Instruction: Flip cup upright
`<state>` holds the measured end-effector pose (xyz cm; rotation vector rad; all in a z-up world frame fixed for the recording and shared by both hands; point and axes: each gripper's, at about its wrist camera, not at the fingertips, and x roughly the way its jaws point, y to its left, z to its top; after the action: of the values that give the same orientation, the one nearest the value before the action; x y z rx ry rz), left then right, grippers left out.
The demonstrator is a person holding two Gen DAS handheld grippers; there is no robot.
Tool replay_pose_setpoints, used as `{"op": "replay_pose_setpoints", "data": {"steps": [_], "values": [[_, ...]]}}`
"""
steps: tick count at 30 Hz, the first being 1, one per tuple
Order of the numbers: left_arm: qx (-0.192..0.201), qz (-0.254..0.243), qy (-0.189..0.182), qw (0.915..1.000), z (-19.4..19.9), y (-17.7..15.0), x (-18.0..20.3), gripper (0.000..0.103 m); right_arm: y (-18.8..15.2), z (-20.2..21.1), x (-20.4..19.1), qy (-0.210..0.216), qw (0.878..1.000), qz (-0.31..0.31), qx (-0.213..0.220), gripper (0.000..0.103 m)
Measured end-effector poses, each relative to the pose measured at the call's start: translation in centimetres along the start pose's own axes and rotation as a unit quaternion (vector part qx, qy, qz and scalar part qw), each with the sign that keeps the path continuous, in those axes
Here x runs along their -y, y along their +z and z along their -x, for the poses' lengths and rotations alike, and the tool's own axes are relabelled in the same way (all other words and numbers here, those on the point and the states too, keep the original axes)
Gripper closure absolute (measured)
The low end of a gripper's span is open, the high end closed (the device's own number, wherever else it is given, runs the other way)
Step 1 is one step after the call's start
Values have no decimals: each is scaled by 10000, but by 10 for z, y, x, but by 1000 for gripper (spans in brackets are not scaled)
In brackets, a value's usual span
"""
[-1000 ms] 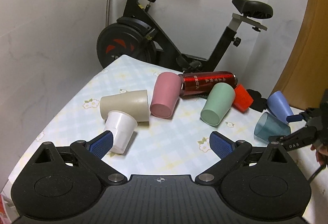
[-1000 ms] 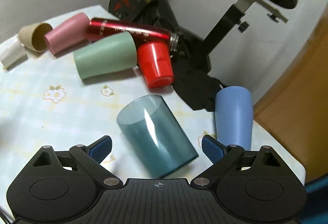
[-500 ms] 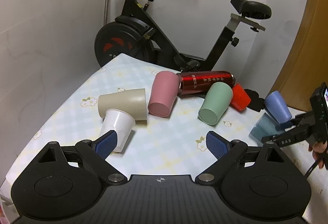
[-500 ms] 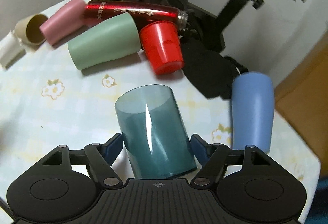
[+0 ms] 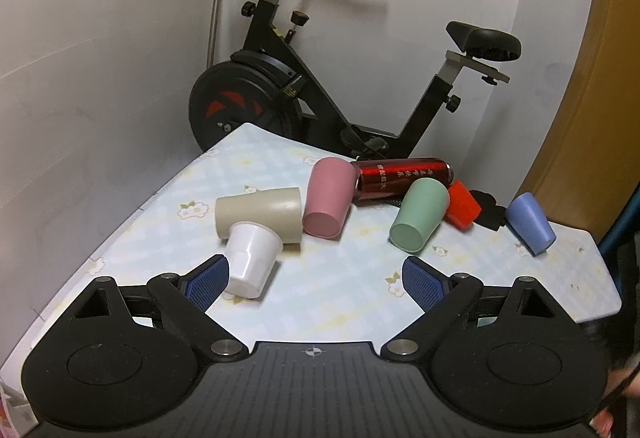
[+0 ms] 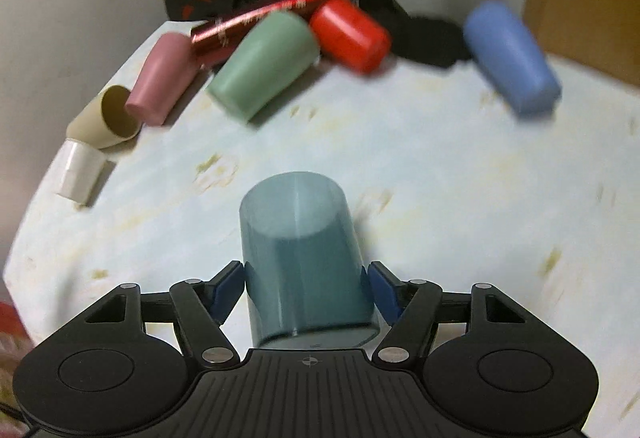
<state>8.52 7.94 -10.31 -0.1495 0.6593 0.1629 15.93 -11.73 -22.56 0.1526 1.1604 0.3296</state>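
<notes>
Teal translucent cup (image 6: 302, 258) sits clamped in your right tongs (image 6: 306, 292), pads pressed to both its sides, closed base pointing away from you, apparently lifted off the tabletop (image 6: 440, 165). Judged progress: grasp done; turning it mouth-up and setting it down remain. Half a second ago the pads flanked the cup lying on the cloth; now they grip it, and the blurred view suggests motion. Your left tongs (image 5: 316, 280) stand wide, empty, beside the white cup (image 5: 250, 262).
</notes>
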Motion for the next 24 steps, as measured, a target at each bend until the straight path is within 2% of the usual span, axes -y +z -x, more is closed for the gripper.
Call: {"op": "replay_pose_setpoints", "data": {"steps": [5,9,20,24], "values": [[11,11,34,10000,3,-4,-7,8,-28,-3,-25,296,9952,-937,23,40],[0,46,29,10000,3,-5,-12,8,-36,-11,-38,352,9903,-1339,76,40],[-101,102,-89,9999,-1,-12,-16,8,-37,-16,-55,320,9941,-1039,-42,38],[-119,81,-134,9998,-1,-14,-14,8,-37,-5,-55,298,9959,-846,134,23]]}}
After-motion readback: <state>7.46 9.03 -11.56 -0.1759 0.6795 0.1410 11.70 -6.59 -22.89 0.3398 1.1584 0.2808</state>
